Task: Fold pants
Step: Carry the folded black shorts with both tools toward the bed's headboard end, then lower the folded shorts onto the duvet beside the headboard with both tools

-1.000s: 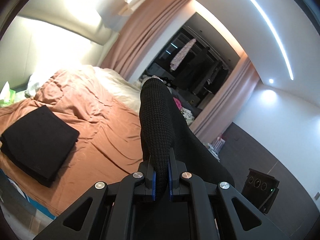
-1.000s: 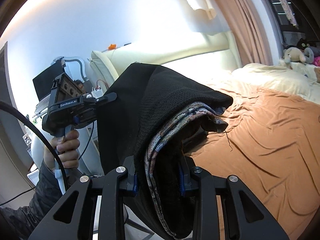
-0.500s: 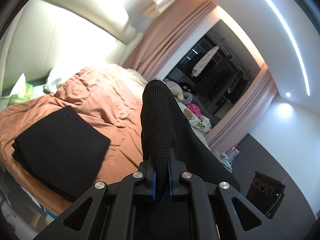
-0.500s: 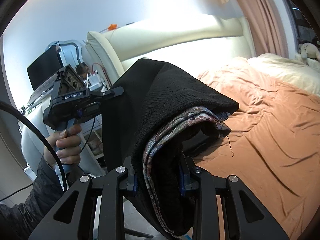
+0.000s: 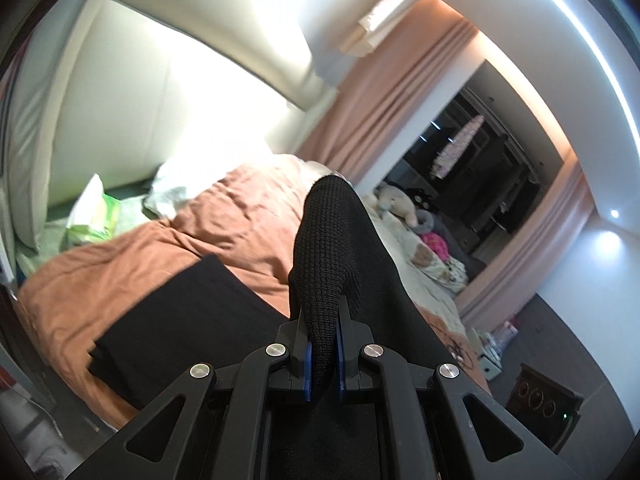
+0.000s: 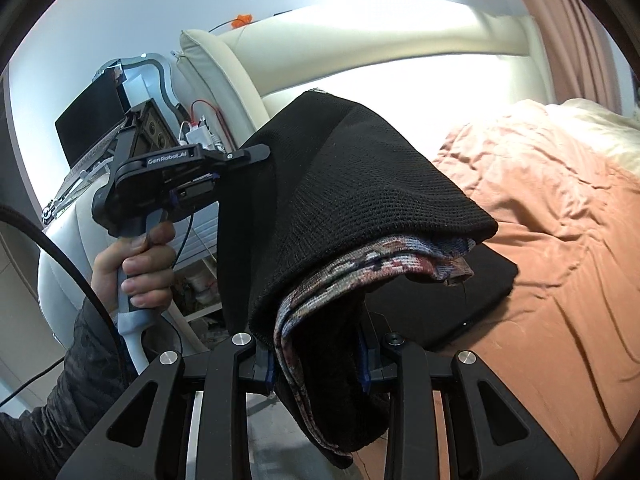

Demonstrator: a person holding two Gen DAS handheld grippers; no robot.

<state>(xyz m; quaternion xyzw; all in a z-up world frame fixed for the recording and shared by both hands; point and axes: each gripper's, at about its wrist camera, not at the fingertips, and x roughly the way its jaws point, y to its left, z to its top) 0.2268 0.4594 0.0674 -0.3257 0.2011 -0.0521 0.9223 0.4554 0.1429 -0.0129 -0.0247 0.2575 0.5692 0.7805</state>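
Note:
Black knit pants (image 5: 328, 248) hang in the air between both grippers. My left gripper (image 5: 322, 360) is shut on one edge of them. My right gripper (image 6: 318, 360) is shut on a thick bunch of the pants (image 6: 344, 184), where a patterned inner lining (image 6: 376, 264) shows. The left gripper (image 6: 240, 156) also shows in the right wrist view, held by a hand, clamped on the cloth's far edge. The pants hang above the near edge of a bed with an orange cover (image 5: 120, 276).
A folded black stack (image 5: 188, 324) lies on the orange cover near the bed's edge; it shows in the right wrist view (image 6: 472, 296) too. A cream headboard (image 6: 360, 60), a green tissue pack (image 5: 96, 216), plush toys (image 5: 404, 208) and pink curtains (image 5: 392, 96) surround the bed.
Both grippers have swung with the pants toward the head of the bed; the folded black stack now lies closer under them. Both grips are unchanged.

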